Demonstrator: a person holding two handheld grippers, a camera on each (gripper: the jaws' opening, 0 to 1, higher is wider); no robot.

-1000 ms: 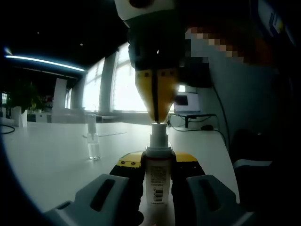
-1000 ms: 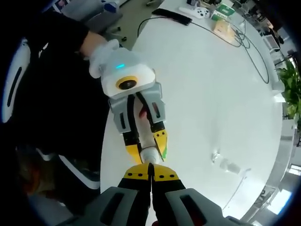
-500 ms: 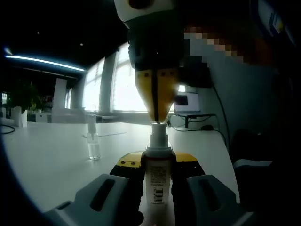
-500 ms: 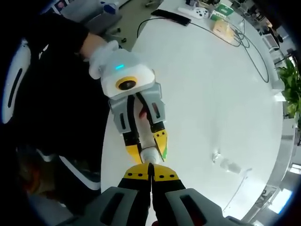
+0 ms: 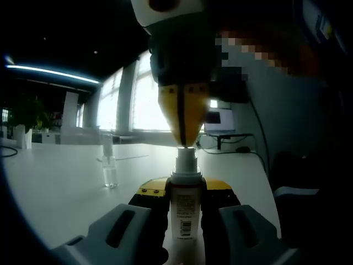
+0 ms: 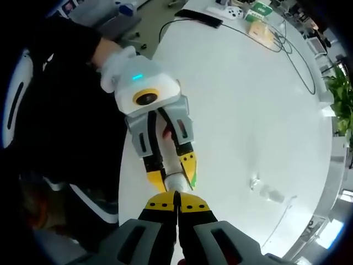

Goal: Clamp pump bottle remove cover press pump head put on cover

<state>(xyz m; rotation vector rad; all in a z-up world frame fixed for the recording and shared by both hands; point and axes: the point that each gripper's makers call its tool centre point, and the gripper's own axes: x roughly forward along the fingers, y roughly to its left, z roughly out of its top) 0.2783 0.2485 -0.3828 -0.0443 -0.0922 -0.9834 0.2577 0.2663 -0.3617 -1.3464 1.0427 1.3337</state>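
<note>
Bottle (image 5: pixel 183 212) base hidden between left gripper (image 5: pixel 183 205) jaws.

Left gripper (image 6: pixel 172 174) reaches in level from person's side, yellow-tipped jaws closed around body of pump bottle (image 5: pixel 183 207), one jaw on each side. White-gloved hand (image 6: pixel 113 66) grips its rear, dark sleeve behind. Right gripper (image 5: pixel 182 138) points straight down from above, jaws pressed together with no gap, yellow tips meeting on top of pump head (image 5: pixel 185 160). In right gripper view, its own closed tips sit just over bottle top, between left gripper's jaws.
</note>
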